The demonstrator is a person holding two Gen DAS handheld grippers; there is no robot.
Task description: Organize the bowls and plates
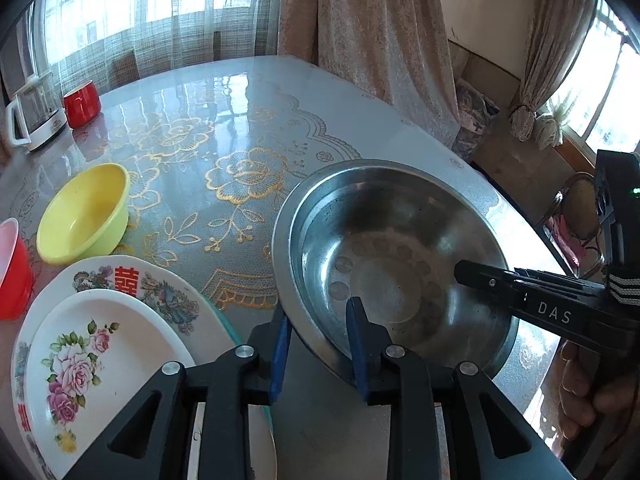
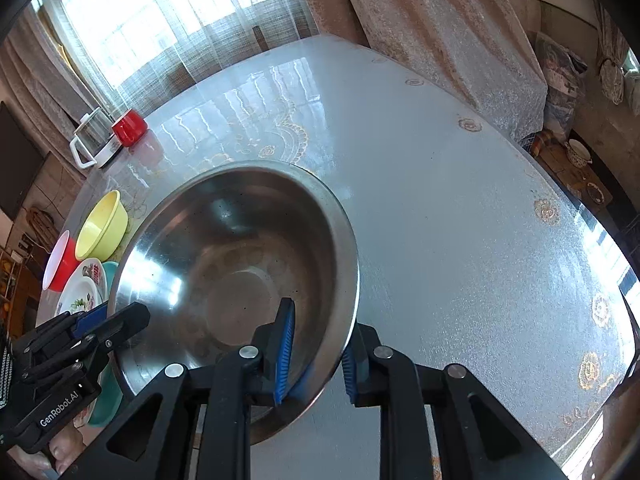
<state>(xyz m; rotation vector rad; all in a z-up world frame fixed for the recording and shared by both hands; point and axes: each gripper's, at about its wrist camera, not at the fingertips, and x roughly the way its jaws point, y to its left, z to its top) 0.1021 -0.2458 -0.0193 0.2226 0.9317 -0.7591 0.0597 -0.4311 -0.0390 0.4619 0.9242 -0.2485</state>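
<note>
The big round table [image 1: 224,128] has a shiny clear cover over a cloth with gold flowers. It carries all the dishes.

The wide, shiny metal bowl [image 1: 396,264] is the biggest dish. It sits near the table's right edge and has nothing in it. The left gripper [image 1: 318,344] has its blue pads on both sides of the bowl's near rim, one pad inside and one outside. I cannot tell if they press the rim. The right gripper [image 2: 316,344] does the same on the other side of the bowl, with one blue pad [image 2: 285,344] inside and one outside.

By the table's left edge lies a stack of plates. The big white plate with red letters and birds [image 1: 160,288] is under the smaller white plate with pink roses [image 1: 92,360]. A green plate edge [image 2: 108,276] peeks out below them, and most of it is hidden.

The yellow plastic bowl [image 1: 84,216] sits just behind the plates, tipped a little, and it holds nothing. The red bowl with a white inside [image 1: 12,272] is next to it, cut off by the picture's edge.

At the far left corner stand a glass jug with a white handle [image 1: 34,114] and a small red cup [image 1: 82,103]. The cup is turned away, so I cannot see inside it.
</note>
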